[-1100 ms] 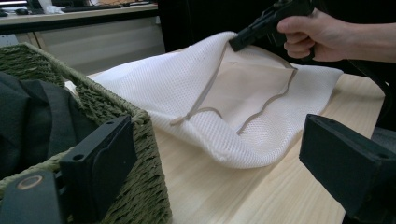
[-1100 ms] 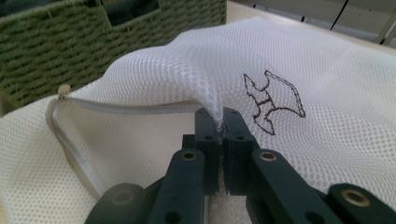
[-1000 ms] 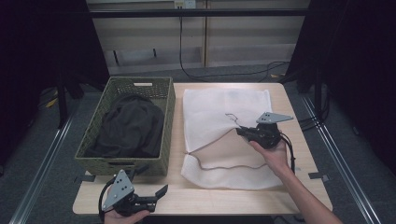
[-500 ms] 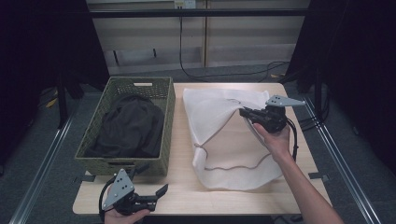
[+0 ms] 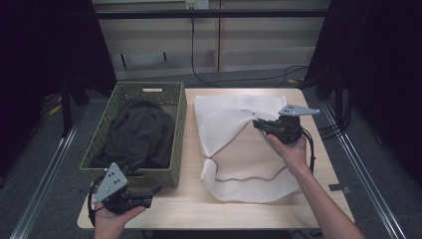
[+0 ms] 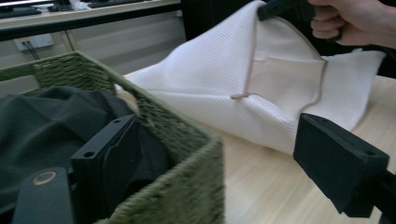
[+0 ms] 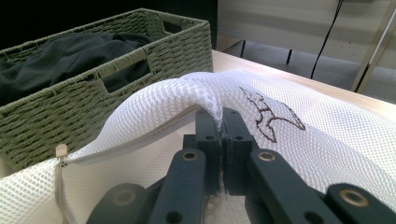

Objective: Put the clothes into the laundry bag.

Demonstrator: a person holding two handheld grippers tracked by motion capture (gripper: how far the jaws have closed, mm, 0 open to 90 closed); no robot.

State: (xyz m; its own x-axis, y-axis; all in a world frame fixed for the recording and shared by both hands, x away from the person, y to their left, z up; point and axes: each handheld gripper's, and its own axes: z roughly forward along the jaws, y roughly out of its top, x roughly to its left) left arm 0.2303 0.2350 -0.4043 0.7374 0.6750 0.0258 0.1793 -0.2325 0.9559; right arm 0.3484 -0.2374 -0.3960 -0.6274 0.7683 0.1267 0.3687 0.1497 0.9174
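Observation:
A white mesh laundry bag (image 5: pixel 234 172) lies on the wooden table (image 5: pixel 308 199), right of a green woven basket (image 5: pixel 176 167) that holds a dark garment (image 5: pixel 139 134). My right gripper (image 5: pixel 257 124) is shut on the bag's upper layer by the zipper edge and holds it raised, so the mouth gapes toward the basket. In the right gripper view the mesh (image 7: pixel 205 95) is pinched between the shut jaws of the right gripper (image 7: pixel 222 122), and the zipper pull (image 7: pixel 60 150) hangs at the left. My left gripper (image 5: pixel 152 191) is open at the basket's near corner, with nothing in it.
In the left gripper view the basket's corner (image 6: pixel 187 177) stands between the open jaws, with the raised bag (image 6: pixel 210 79) beyond. Cables (image 5: pixel 219 79) run over the floor behind the table. Bare wood (image 5: pixel 164 209) lies in front of the basket and the bag.
My right gripper has lifted the bag's top layer and carried it toward the far side, pulling the bag's left edge inward and widening the mouth. The left gripper has stayed put.

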